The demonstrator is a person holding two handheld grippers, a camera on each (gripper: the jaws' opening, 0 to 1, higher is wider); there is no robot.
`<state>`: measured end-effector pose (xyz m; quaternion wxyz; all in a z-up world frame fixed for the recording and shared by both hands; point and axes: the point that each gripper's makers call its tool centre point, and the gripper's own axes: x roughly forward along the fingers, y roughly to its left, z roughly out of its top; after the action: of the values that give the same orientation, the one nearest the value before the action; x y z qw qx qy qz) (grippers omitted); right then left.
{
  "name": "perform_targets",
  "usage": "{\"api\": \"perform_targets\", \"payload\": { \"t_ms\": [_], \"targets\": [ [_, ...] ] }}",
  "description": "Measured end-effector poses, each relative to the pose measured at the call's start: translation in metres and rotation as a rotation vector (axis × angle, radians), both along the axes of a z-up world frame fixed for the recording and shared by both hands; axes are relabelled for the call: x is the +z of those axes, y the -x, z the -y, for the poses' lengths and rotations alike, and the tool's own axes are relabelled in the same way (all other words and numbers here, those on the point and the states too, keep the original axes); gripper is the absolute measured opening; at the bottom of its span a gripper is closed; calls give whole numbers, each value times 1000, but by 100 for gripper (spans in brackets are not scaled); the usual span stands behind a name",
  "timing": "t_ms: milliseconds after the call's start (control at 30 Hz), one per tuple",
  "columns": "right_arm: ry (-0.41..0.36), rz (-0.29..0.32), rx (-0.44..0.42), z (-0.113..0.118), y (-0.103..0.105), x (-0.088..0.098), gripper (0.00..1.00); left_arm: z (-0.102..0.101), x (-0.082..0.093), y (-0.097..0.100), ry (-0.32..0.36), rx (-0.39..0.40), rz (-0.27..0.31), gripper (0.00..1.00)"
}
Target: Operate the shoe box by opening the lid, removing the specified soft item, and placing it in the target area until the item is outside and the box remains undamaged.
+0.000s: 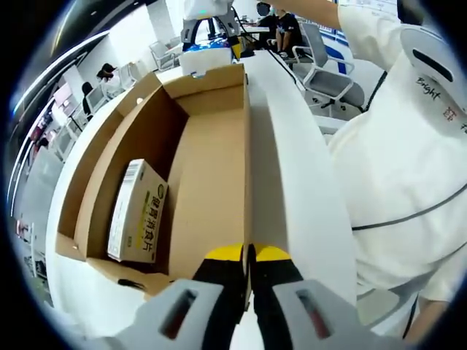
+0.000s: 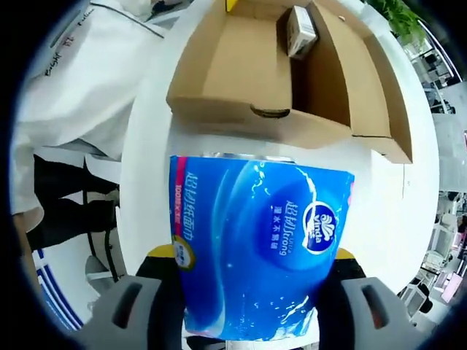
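The open cardboard shoe box point(image 1: 211, 153) lies on a white table point(image 1: 292, 182). Inside it a small cream and yellow carton point(image 1: 137, 211) leans against one wall. My left gripper point(image 1: 246, 257) is shut on the box's near side wall, yellow tips pressed together on the cardboard. In the right gripper view a blue soft tissue pack point(image 2: 263, 248) is held outside the box point(image 2: 241, 65), above the table, with my right gripper point(image 2: 255, 266) shut on its two sides. The small carton point(image 2: 299, 29) is still in the box. Beyond the box's far end, the right gripper point(image 1: 210, 25) holds the pack.
A person in a white shirt point(image 1: 408, 160) stands close along the table's edge. Office chairs point(image 1: 328, 73) and seated people are further back. The white table point(image 2: 146, 175) has bare room around the box.
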<state>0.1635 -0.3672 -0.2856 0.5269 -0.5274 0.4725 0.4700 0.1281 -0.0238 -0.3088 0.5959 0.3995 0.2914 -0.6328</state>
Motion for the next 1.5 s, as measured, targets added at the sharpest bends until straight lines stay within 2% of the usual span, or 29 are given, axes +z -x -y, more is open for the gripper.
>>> {"api": "perform_targets", "payload": {
  "t_ms": [100,500,733,1033,1267,1500],
  "targets": [
    [-7,5,21,-1,0,-1,73,0,0,-1,1,-1,1,2],
    [17,-15,18,0,-1,-5,74,0,0,0,4,-3,5,2],
    [-3,-8,27,-1,0,-5,75,0,-1,1,3,-2,5,2],
    [28,-2,12,1,2,-4,77,1,-1,2,2,-3,2,2],
    [35,6,-10,3,4,0,77,1,-1,3,2,-4,1,2],
    [33,55,0,3,-1,14,73,1,0,2,3,-4,0,2]
  ]
}}
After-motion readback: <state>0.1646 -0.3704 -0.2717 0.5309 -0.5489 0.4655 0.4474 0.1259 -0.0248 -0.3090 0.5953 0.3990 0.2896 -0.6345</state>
